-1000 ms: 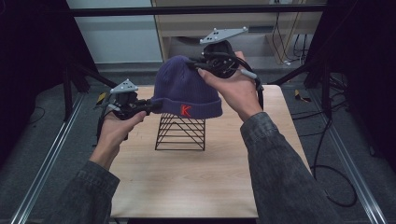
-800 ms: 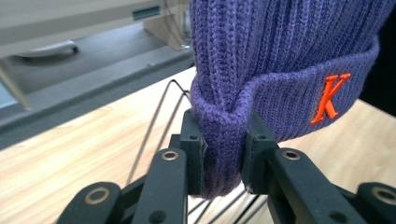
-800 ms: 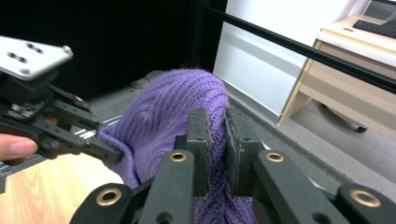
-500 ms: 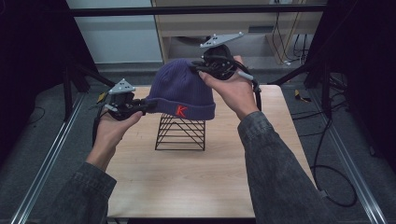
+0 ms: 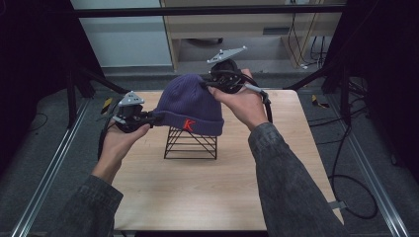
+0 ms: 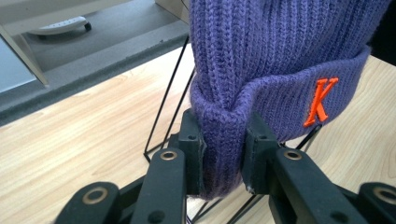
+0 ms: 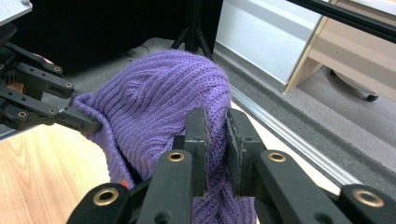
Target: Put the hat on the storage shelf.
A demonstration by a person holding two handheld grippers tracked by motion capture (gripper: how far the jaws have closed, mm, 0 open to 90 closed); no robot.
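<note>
Beanie (image 5: 190, 103) hangs between left tongs (image 6: 223, 154), clamped on its cuff, and right tongs (image 7: 215, 140), pinching its crown, over wire stand (image 5: 190, 144) on tabletop (image 5: 197, 197); thin knit grips could slip, or snag the wires.

Dim, even overhead light; dark edges; soft shadows; slight blur
</note>
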